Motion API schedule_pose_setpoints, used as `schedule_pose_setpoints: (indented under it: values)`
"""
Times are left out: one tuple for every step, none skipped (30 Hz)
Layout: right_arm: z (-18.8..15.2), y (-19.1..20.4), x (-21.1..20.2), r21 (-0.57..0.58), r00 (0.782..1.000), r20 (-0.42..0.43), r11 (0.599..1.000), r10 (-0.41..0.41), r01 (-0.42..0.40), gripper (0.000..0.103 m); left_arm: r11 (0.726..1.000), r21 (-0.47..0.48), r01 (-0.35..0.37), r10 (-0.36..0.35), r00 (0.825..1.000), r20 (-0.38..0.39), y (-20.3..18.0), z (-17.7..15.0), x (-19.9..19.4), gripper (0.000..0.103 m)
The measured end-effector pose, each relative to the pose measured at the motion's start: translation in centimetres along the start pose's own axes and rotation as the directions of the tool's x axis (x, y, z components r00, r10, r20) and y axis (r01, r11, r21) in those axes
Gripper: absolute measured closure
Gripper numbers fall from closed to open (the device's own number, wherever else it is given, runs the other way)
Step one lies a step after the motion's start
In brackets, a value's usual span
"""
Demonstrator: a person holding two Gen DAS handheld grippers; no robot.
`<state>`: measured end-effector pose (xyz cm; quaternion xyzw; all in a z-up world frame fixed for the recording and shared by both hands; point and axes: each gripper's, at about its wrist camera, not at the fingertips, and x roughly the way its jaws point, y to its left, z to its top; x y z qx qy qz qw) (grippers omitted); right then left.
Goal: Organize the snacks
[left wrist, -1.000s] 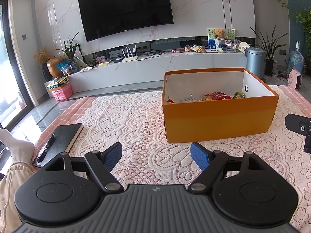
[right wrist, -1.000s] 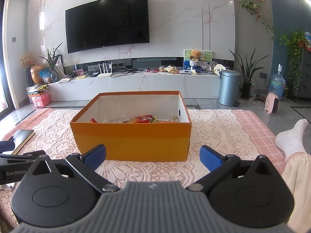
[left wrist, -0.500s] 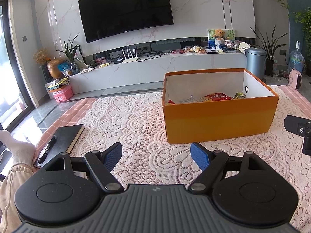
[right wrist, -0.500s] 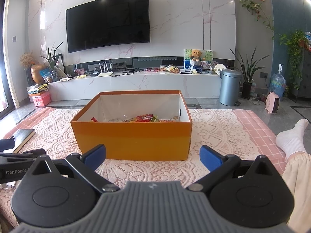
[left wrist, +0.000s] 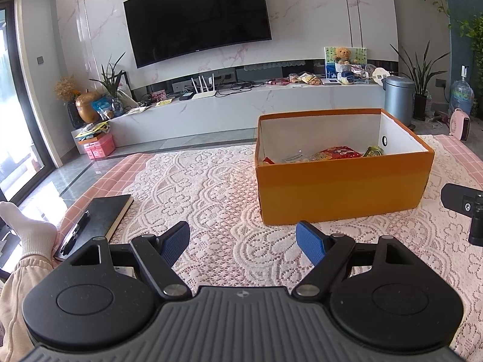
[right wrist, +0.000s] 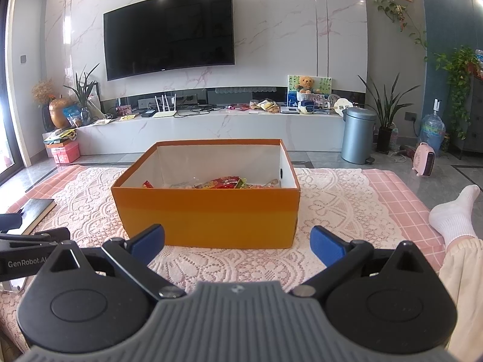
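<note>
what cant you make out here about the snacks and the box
- Snack packets: both views, near wall of the orange box hides the lower layer; count and labels unreadable.
- Box floor: hidden likewise.
- Right tool: left wrist view, cut by the edge.

A black notebook [left wrist: 99, 217] with a black pen [left wrist: 75, 231] on it lies at lower left on the white lace cloth [left wrist: 211, 187]. A large black television [right wrist: 169, 31] hangs upper centre; a grey metal bin [right wrist: 358, 134] stands at right.
</note>
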<state>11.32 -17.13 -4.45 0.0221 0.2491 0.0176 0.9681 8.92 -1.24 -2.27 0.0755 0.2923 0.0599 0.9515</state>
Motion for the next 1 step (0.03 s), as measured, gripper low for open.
schedule_pose_setpoints:
  values:
    - [-0.05,0.01,0.03,-0.001,1.0,-0.001,1.0,0.001,-0.001,0.004,1.0,-0.002,-0.001,0.001,1.0,-0.001,0.04,0.06,-0.03,0.009]
